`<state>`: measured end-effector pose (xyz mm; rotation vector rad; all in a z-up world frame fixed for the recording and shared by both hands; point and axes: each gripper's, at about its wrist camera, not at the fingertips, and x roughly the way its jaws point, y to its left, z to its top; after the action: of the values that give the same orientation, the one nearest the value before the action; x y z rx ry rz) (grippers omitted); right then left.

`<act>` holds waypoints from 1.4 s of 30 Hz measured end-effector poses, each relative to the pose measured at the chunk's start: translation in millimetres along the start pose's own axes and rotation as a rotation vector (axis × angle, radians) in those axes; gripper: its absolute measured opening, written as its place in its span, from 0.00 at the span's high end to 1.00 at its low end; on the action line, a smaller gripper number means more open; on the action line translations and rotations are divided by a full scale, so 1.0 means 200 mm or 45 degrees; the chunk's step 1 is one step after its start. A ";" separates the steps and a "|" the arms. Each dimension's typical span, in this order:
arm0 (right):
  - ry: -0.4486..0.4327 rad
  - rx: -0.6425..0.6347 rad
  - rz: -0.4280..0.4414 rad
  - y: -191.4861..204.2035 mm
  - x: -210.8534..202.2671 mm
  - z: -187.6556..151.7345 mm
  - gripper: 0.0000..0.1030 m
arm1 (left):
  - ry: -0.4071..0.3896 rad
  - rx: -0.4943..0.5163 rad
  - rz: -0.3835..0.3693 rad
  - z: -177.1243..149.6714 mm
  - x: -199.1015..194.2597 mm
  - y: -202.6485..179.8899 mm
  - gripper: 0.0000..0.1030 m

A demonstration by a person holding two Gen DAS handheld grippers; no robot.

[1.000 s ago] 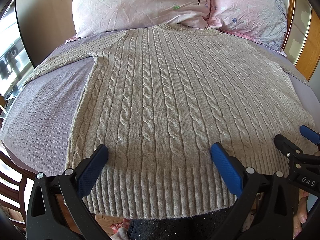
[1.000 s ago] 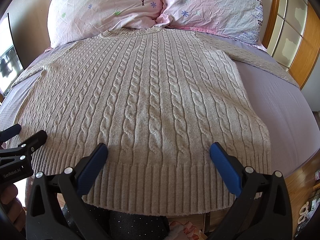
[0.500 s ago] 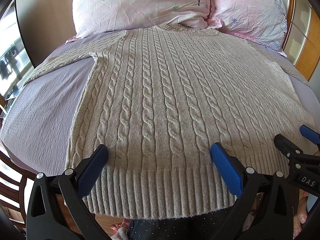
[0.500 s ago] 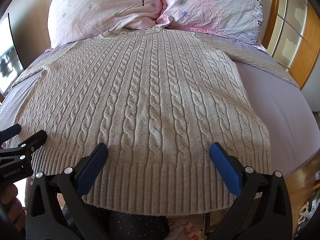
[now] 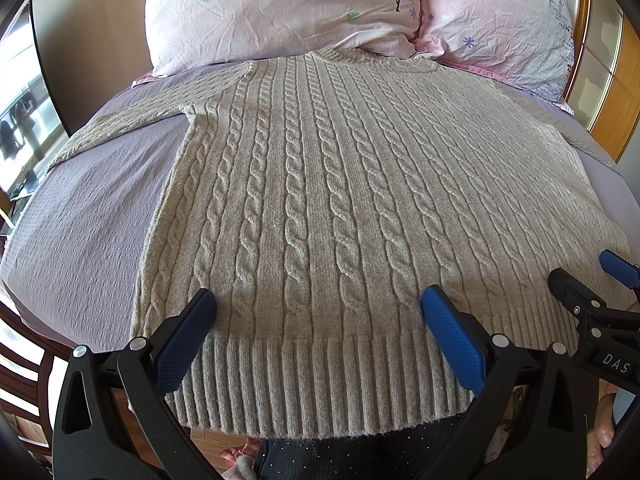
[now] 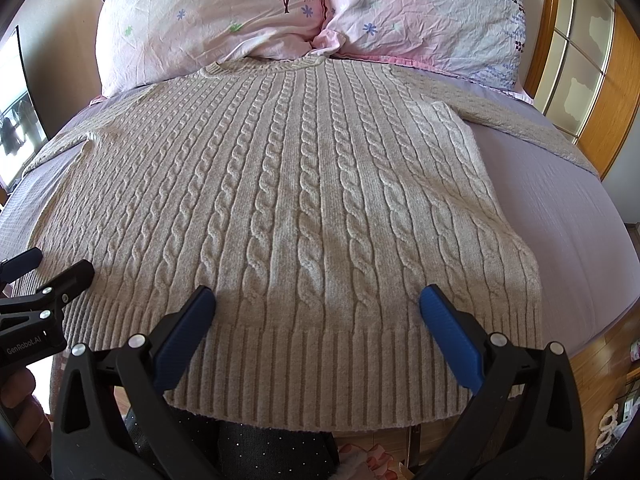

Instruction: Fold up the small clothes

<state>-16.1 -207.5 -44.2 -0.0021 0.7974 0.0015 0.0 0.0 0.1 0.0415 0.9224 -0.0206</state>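
Since the sweater (image 5: 320, 208) lies flat on the bed (image 5: 88, 216), we hover both hand-held grippers, left hand-held gripper (image 5: 316, 312) and right hand-held gripper (image 6: 316, 308), released over its hem, ready to pinch.

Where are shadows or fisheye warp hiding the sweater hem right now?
Left wrist view: left gripper shades the sweater just above its ribbing, detail legible; bed edges bow. Right wrist view: right gripper casts similar shade; pillows sunlit, sharp.

Printed "DAS" in white on right gripper (image 5: 618, 280) body; "GenRobot.AI" in white on left gripper (image 6: 44, 266) body.
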 end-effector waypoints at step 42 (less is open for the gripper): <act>-0.237 0.277 0.131 -0.63 -0.15 0.34 0.02 | -0.079 0.026 -0.027 0.00 -0.02 -0.01 0.01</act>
<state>12.1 -333.2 26.0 0.2415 0.6074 0.0121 -1.8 -1.4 3.3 0.0501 0.8608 -0.0507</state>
